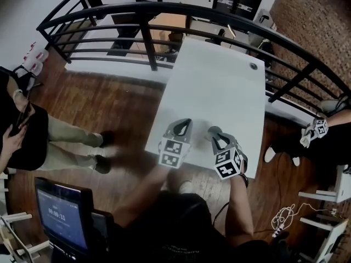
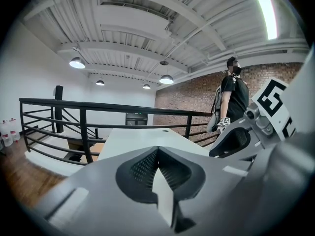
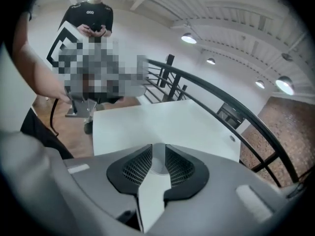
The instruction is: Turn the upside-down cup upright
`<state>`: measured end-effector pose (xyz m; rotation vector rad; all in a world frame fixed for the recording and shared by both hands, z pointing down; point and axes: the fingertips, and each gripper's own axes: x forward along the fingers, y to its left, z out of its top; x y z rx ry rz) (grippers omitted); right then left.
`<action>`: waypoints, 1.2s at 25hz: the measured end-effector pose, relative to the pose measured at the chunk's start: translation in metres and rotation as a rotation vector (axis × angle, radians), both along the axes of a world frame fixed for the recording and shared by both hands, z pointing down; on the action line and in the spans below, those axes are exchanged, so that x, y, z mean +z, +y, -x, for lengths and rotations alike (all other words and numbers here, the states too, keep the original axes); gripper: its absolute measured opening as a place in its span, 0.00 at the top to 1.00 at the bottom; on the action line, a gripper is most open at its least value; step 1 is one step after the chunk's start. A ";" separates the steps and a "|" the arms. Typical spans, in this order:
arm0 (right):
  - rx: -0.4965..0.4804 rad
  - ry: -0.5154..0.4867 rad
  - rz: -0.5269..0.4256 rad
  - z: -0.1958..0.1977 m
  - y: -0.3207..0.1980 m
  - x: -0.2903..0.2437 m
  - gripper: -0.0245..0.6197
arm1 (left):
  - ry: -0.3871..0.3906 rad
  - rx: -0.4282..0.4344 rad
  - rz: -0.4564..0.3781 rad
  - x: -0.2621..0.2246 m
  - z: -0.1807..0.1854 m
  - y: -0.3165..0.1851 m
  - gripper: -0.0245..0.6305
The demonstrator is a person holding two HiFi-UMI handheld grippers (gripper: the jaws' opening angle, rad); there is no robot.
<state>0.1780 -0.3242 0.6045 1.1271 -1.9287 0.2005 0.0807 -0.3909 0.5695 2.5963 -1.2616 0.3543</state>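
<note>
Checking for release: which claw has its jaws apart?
The grey right claw: a gap shows between its jaws; the grey left claw is shut.

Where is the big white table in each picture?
Head view: the white table fills the middle, just below the black railing.
Left gripper view: low in the middle, in front of the railing.
Right gripper view: across the middle, with the railing behind it on the right.
Shared landmark: the black railing at the table's far end.
</note>
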 end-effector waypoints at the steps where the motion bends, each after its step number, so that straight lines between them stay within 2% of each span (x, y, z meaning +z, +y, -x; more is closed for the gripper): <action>1: 0.024 -0.029 -0.037 -0.002 -0.001 -0.006 0.82 | -0.001 0.002 -0.003 -0.001 -0.002 0.001 0.96; 7: 0.161 -0.190 -0.231 -0.011 -0.001 -0.041 0.94 | -0.003 0.001 -0.021 -0.010 -0.005 0.006 0.96; 11: 0.249 -0.315 -0.322 -0.016 0.003 -0.057 0.94 | 0.002 0.000 -0.029 -0.014 -0.006 0.010 0.96; 16: 0.457 -0.503 -0.428 -0.043 0.008 -0.064 0.94 | 0.027 -0.007 -0.026 -0.016 -0.009 0.016 0.96; 20: 0.520 -0.503 -0.490 -0.060 0.015 -0.065 0.94 | 0.033 -0.006 -0.040 -0.025 -0.016 0.024 0.96; 30: 0.471 -0.483 -0.542 -0.066 0.032 -0.072 0.94 | 0.028 -0.031 -0.062 -0.031 -0.029 0.048 0.96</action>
